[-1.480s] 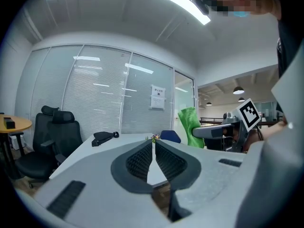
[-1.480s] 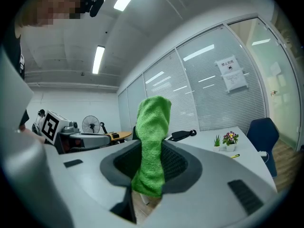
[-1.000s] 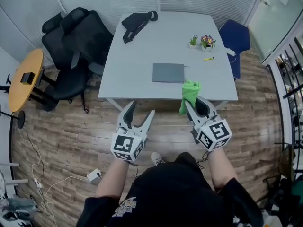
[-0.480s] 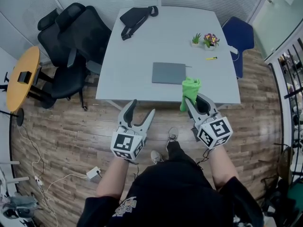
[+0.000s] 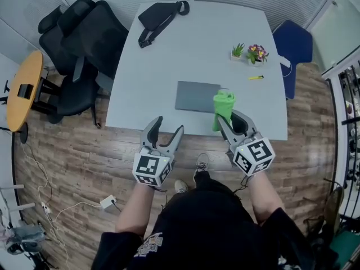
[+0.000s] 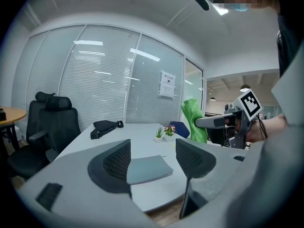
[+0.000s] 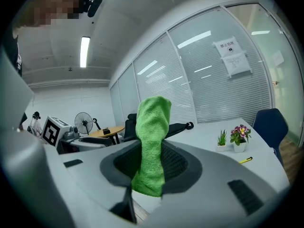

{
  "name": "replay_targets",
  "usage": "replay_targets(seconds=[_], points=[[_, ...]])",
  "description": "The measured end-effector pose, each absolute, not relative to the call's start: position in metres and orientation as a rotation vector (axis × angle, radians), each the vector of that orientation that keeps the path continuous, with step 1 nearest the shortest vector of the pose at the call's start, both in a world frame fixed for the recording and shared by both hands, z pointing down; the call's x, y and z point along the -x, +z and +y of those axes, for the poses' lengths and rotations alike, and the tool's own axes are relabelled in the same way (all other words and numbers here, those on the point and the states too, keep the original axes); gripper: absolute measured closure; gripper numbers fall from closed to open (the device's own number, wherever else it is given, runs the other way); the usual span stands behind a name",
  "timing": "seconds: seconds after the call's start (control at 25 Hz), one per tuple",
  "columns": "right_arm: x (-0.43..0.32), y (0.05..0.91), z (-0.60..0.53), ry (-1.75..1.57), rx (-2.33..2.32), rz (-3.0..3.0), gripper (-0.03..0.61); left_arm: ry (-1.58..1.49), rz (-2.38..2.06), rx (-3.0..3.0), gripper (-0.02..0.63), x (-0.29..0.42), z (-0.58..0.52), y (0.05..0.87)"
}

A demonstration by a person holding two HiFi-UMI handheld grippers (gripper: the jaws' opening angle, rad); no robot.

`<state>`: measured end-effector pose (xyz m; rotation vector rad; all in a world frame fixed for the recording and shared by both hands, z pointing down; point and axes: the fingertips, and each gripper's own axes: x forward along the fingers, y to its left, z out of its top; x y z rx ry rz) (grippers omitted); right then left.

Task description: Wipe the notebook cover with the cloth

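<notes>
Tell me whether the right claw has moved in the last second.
Yes. The right claw moved forward, toward the notebook; its cloth now reaches the notebook's right edge.

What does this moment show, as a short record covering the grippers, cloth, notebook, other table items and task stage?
left gripper: open, empty, held at the table's near edge
right gripper: shut on the green cloth, which sticks up from the jaws
notebook: grey, closed, flat on the table near its front edge
cloth vs notebook: apart; cloth held in the air
other table items: black bag, two small potted plants, yellow pen
stage: wiping not yet begun
</notes>
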<state>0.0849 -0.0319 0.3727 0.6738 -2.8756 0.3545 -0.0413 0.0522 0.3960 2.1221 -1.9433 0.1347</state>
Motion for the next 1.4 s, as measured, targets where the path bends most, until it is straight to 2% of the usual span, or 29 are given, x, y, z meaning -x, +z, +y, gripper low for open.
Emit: replay_targets(seconds=[0.72,1.4], points=[[-0.055,0.393,-0.084,0.4,-0.575,-2.861,0.463,0.21,-1.934,-2.03,0.33,0.07,-0.016,0.431],[0.008,0.423,-0.095,0.489,-0.83,-2.73,0.463,0.319,-1.567,-2.11,0.33,0.117,-0.056,0.507]])
